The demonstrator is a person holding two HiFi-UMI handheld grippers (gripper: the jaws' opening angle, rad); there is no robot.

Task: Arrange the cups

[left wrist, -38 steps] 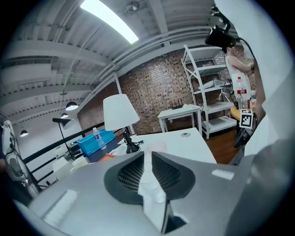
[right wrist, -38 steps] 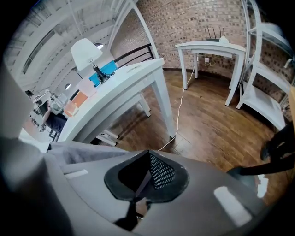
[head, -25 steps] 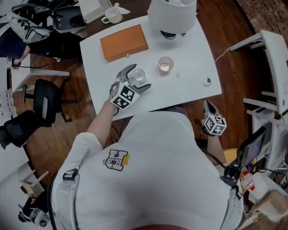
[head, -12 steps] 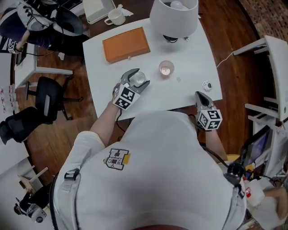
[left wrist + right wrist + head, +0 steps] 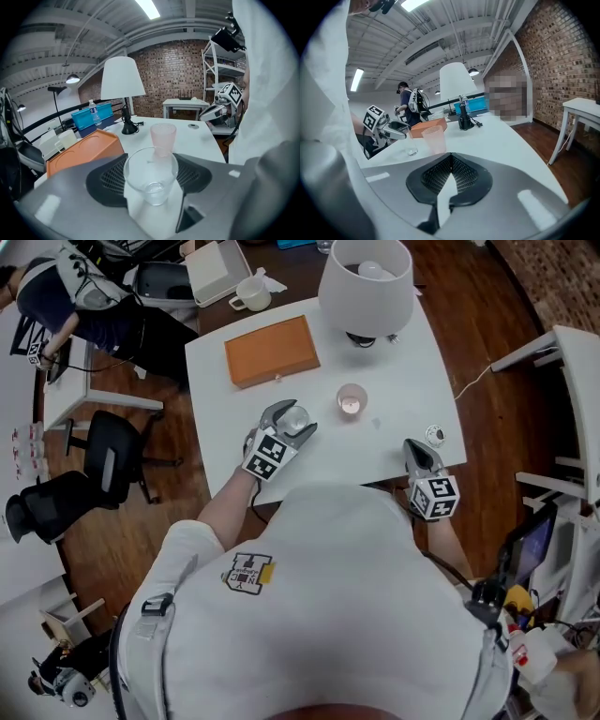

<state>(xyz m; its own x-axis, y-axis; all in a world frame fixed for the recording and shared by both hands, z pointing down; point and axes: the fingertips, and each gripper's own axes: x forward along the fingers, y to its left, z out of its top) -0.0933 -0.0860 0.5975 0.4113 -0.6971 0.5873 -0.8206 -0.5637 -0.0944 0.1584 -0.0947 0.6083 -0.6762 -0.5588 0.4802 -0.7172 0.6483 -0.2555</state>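
Just above centre in the head view, pinched mid-wall by the left tool (image 5: 292,417): clear glass cup (image 5: 151,176), likely stiff, slick, breakable.

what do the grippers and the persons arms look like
Both the left gripper and right gripper are grey two-jaw claws with dark mesh pads, each carrying a white cube of black square markers. The person wears a white short-sleeved shirt.

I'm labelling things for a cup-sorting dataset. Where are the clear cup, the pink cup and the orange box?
clear cup (image 5: 151,178): left gripper view, front wall.
pink cup (image 5: 352,401): head view, inside its open top.
orange box (image 5: 272,351): head view, middle of its top.
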